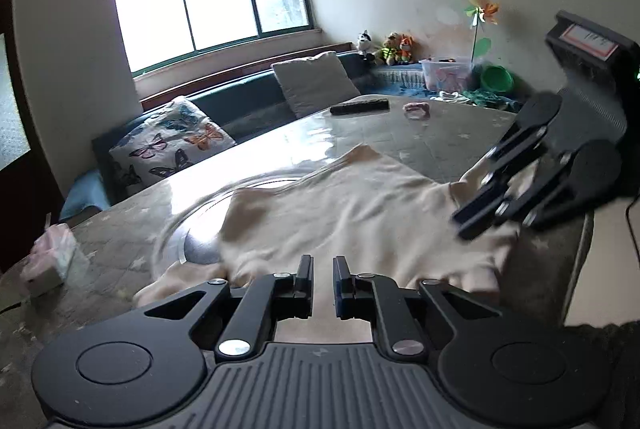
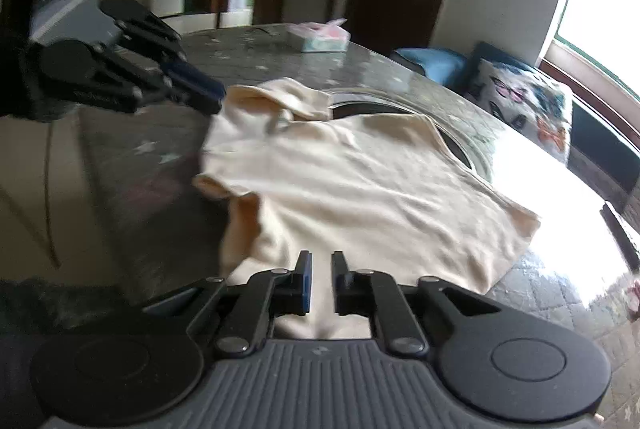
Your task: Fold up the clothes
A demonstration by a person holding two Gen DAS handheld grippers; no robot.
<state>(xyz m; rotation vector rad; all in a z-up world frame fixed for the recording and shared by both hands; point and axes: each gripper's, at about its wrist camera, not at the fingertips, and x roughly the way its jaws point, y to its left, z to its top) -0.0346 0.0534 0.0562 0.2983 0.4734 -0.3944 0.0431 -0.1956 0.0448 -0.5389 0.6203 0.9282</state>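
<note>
A cream T-shirt (image 1: 352, 213) lies spread on the grey patterned table (image 1: 420, 133); it also shows in the right wrist view (image 2: 360, 189), with the table (image 2: 152, 189) under it. My left gripper (image 1: 322, 265) hovers at the shirt's near edge, jaws a small gap apart with nothing between them. It appears at the upper left of the right wrist view (image 2: 208, 93), at the shirt's collar end. My right gripper (image 2: 321, 261) is at the opposite edge, jaws a small gap apart over the cloth. It appears at the right of the left wrist view (image 1: 466, 223), over the shirt's edge.
A tissue pack (image 1: 52, 257) lies at the table's left end and shows in the right wrist view (image 2: 320, 35). A remote (image 1: 360, 106) and a small pink item (image 1: 416, 109) lie at the far side. A sofa with a butterfly cushion (image 1: 168, 145) runs behind the table.
</note>
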